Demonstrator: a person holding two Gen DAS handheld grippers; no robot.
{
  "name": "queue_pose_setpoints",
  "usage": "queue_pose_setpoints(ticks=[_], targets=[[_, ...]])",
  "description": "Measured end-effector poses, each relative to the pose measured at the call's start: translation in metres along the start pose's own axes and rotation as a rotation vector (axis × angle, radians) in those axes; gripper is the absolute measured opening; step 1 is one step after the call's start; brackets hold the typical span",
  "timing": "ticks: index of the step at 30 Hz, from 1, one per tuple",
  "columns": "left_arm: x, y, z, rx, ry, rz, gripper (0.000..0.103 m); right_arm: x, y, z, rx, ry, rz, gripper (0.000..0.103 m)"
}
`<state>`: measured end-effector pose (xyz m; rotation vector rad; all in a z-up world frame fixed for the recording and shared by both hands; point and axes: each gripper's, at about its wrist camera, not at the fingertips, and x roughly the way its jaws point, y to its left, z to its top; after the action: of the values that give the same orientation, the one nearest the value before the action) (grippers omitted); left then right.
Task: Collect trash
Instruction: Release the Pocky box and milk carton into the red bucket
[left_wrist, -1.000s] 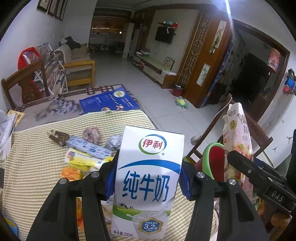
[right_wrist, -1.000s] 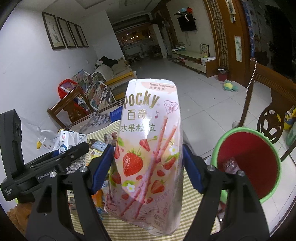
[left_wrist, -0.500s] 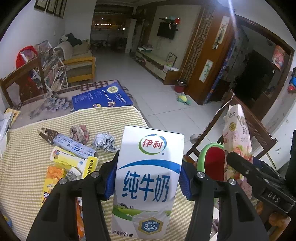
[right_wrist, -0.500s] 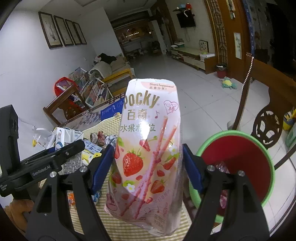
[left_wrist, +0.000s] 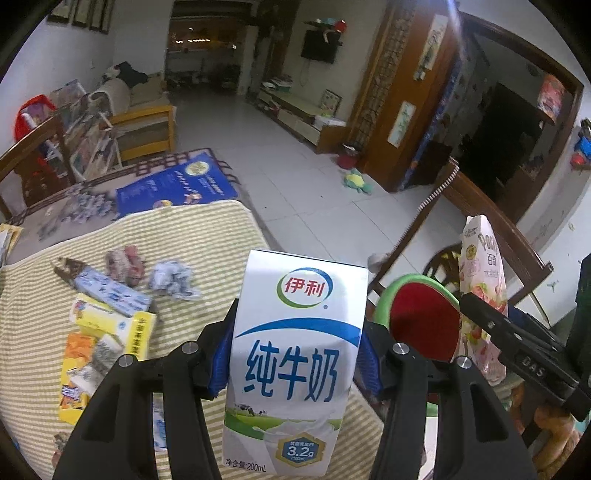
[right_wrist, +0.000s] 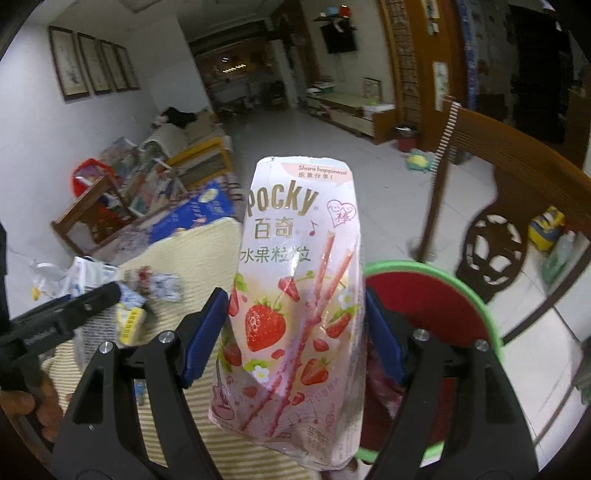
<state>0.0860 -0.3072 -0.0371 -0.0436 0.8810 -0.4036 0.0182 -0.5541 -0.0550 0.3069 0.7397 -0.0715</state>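
Observation:
My left gripper (left_wrist: 295, 354) is shut on a white and blue milk carton (left_wrist: 295, 354), held upright above the striped table's right edge. My right gripper (right_wrist: 293, 325) is shut on a pink Pocky strawberry bag (right_wrist: 295, 295), held beside the open mouth of a red bin with a green rim (right_wrist: 443, 306). The bin also shows in the left wrist view (left_wrist: 421, 321), right of the carton, with the Pocky bag (left_wrist: 480, 288) at its far side. More trash lies on the table: crumpled paper balls (left_wrist: 171, 277), a blue wrapper (left_wrist: 110, 291), yellow boxes (left_wrist: 110, 325).
The yellow-striped tablecloth (left_wrist: 184, 236) covers the table. A dark wooden chair (right_wrist: 517, 184) stands behind the bin. A blue mat (left_wrist: 177, 184) lies on the floor beyond the table. A wooden chair (left_wrist: 29, 155) and shelves stand at the left.
Both grippers have moved right toward the bin with their loads. The bin now sits closer, and more of its red inside shows behind the Pocky bag.

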Motion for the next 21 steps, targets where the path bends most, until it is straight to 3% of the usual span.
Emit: queue_pose_setpoints(ticks=[6,11,13,21], targets=[[0.020,-0.042,0.000,0.067,0.034,-0.070,0.053,0.004,-0.032,-0.005,0.031,0.028,-0.070,0.072],[0.037,-0.079,-0.001,0.131,0.072,-0.172,0.053,0.005,-0.057,-0.014,0.060,0.067,-0.130,0.077],[0.045,-0.097,-0.003,0.164,0.088,-0.204,0.053,-0.002,-0.069,-0.017,0.097,0.045,-0.148,0.083],[0.074,-0.147,-0.007,0.260,0.142,-0.292,0.051,-0.035,-0.104,-0.020,0.185,-0.029,-0.194,0.084]])
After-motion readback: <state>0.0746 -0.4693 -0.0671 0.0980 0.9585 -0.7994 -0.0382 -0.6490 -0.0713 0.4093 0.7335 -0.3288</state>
